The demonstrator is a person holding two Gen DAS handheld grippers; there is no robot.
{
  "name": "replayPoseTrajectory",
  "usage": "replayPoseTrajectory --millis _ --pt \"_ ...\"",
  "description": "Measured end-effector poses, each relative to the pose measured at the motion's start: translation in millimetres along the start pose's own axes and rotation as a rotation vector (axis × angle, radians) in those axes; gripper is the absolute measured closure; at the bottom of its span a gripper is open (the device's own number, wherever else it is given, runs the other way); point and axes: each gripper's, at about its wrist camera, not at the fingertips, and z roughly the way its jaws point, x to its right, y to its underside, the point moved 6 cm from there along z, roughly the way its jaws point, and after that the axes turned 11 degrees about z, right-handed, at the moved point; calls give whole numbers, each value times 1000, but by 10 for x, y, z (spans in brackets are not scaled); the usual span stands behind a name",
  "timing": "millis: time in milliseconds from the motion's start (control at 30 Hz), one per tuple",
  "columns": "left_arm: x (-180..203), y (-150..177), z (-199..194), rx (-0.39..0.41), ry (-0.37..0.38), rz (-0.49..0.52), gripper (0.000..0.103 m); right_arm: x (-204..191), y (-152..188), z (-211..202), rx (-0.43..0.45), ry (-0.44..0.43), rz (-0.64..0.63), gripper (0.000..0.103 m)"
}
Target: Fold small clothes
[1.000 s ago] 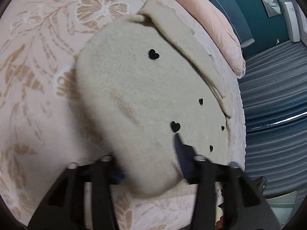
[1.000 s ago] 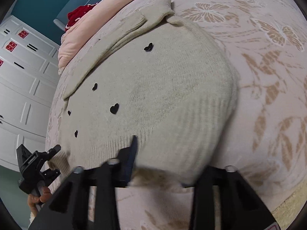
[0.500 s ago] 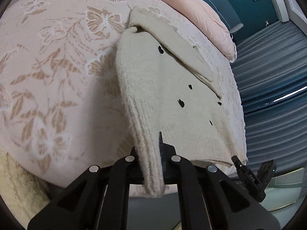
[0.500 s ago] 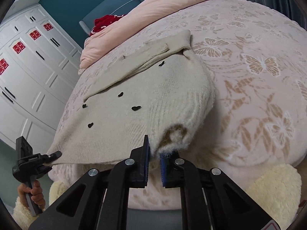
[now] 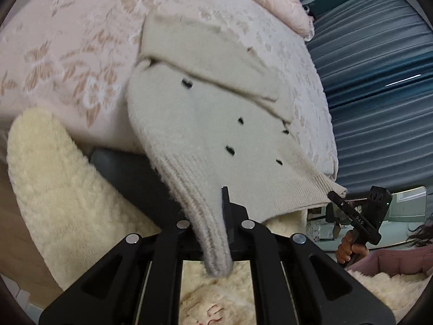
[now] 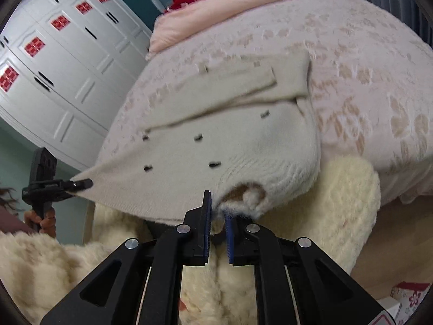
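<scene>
The cream knit sweater (image 5: 205, 135) with small black heart marks lies at the near edge of the bed (image 5: 81, 54), its ribbed hem pulled off the mattress toward both cameras and hanging in the air between the two claws. A sleeve is folded across its upper part, lying flat along the far side of the body.

In the left wrist view, the left claw (image 5: 216, 216) is pinched narrow on one hem corner; the ribbed band runs down between the black fingers and a tail of it droops past them toward the camera. The rest of the hem stretches away to the right, where the right claw (image 5: 335, 196) grips the other corner, with the person's hand (image 5: 349, 249) below it on the handle.

In the right wrist view, the right claw (image 6: 216, 214) is closed to a narrow gap on a bunched, fuzzy bit of the hem corner, blue pads on either side of the fabric. The sweater (image 6: 216, 140) spreads up and away from it onto the bed (image 6: 365, 94), and at its far left corner the left claw (image 6: 81, 182) holds the hem tip.

Beneath the lifted hem lies a fluffy cream rug (image 6: 338, 203). A pink duvet (image 6: 243, 8) sits at the head of the bed, and a white wardrobe (image 6: 59, 67) stands beyond the bed in the right wrist view.
</scene>
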Motion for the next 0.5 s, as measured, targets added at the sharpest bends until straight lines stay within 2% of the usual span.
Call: replayPoseTrajectory --millis 67,100,167,233,300,367,400,433,467,500 --pt "97 -462 -66 88 8 65 97 -131 -452 -83 118 -54 -31 94" --pt "114 -726 -70 145 -22 110 97 -152 -704 -54 165 -78 -39 94" --pt "96 -1216 55 210 -78 173 96 -124 -1217 99 296 -50 -29 96" --pt "-29 -1660 320 233 -123 176 96 24 -1698 408 348 -34 35 96" --pt "-201 -1993 641 246 -158 147 86 282 -2042 778 366 23 158 84" --pt "-438 -2197 905 242 -190 87 77 456 -2202 996 393 154 200 84" --pt "-568 -2256 975 240 -213 49 63 495 -2220 1054 394 182 202 83" --pt "-679 -2275 1012 238 -244 15 56 512 -2202 1085 390 186 207 81" --pt "-782 -2255 1011 244 -258 -10 49 523 -2159 1101 385 182 205 68" --pt "-841 -2246 1005 255 -254 -11 45 539 -2103 1123 378 181 195 50"
